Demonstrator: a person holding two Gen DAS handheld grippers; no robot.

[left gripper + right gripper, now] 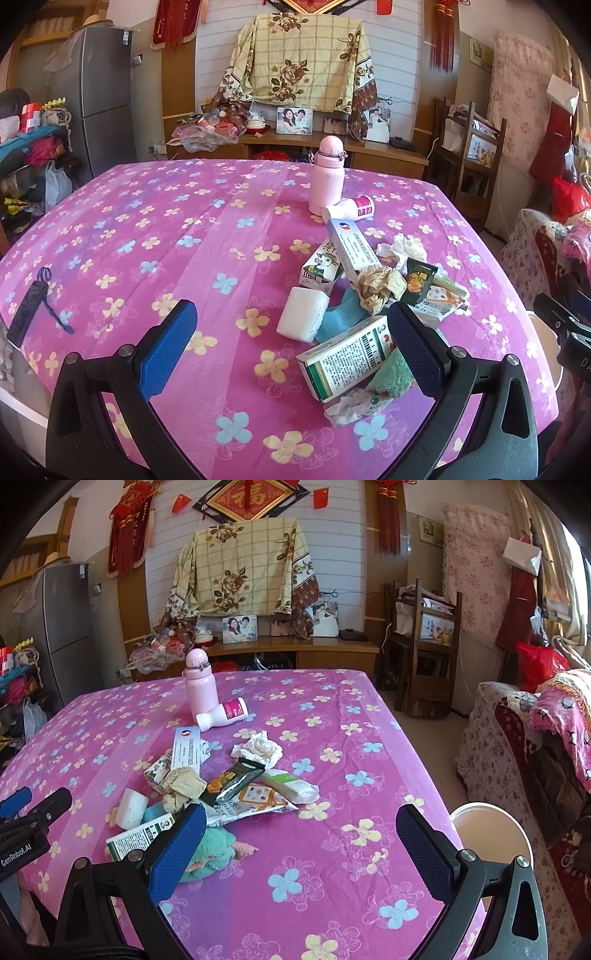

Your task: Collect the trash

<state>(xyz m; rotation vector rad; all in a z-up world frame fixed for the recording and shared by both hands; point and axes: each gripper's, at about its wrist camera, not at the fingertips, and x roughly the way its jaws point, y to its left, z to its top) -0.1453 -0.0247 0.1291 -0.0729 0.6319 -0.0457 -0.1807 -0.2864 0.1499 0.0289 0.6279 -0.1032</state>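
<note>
A heap of trash lies on the pink flowered tablecloth: a green-and-white carton, a white foam block, crumpled brown paper, a white tissue, a dark snack wrapper and a white box. It also shows in the right wrist view, with the carton, wrapper and tissue. My left gripper is open, low over the near table edge, its right finger beside the carton. My right gripper is open and empty, right of the heap.
A pink bottle stands behind the heap, a small white-and-pink bottle lies beside it. A green cloth lies by the carton. A black strap lies at the table's left. A white round bin rim sits below the table's right edge.
</note>
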